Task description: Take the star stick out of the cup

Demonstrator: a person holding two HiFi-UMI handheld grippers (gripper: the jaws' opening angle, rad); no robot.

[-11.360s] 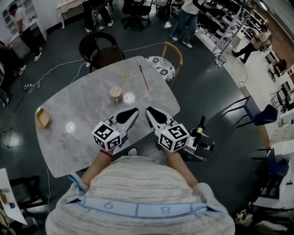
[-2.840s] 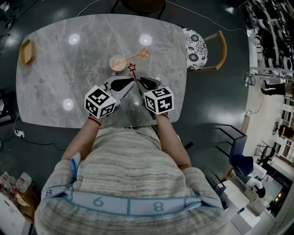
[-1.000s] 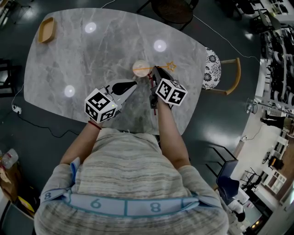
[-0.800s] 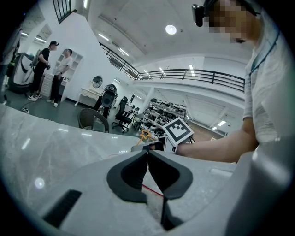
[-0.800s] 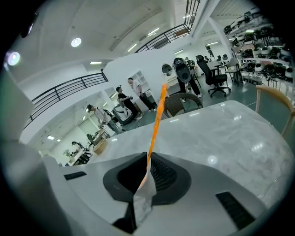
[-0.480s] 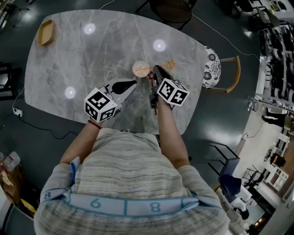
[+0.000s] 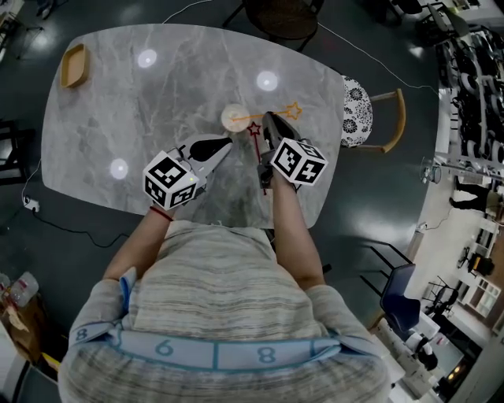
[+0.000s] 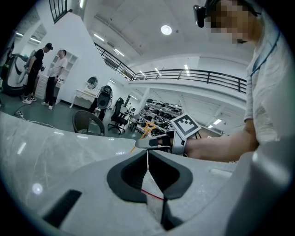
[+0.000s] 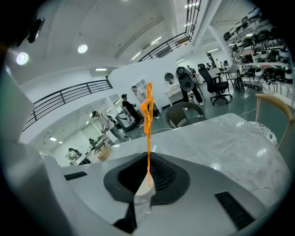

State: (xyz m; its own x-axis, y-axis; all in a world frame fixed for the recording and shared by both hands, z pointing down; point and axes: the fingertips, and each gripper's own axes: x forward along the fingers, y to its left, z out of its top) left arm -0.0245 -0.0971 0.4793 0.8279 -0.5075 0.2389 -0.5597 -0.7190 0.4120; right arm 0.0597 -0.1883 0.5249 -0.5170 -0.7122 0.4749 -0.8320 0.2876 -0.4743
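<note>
A tan cup [image 7: 235,118] stands mid-table on the grey marble table [image 7: 118,110]. An orange star stick [image 7: 272,115] leans out of it to the right, its star [image 7: 293,110] past the rim. My right gripper [image 7: 268,120] is shut on that stick between cup and star. In the right gripper view the stick [image 9: 148,138] rises from the shut jaws [image 9: 147,180]. The stick's low end still lies over the cup's mouth. My left gripper [image 7: 227,142] hovers shut just below and left of the cup, and its jaws [image 8: 147,168] hold nothing I can make out.
A red star stick [image 7: 254,130] stands close to the left of my right gripper. A small wooden tray [image 7: 75,65] sits at the table's far left corner. A chair with a patterned cushion [image 7: 354,110] is at the right edge, a dark chair [image 7: 279,14] at the far side.
Since 2.8 s ago my right gripper has reached forward to the orange stick and shut on it. Over the last second neither gripper nor the stick has visibly moved.
</note>
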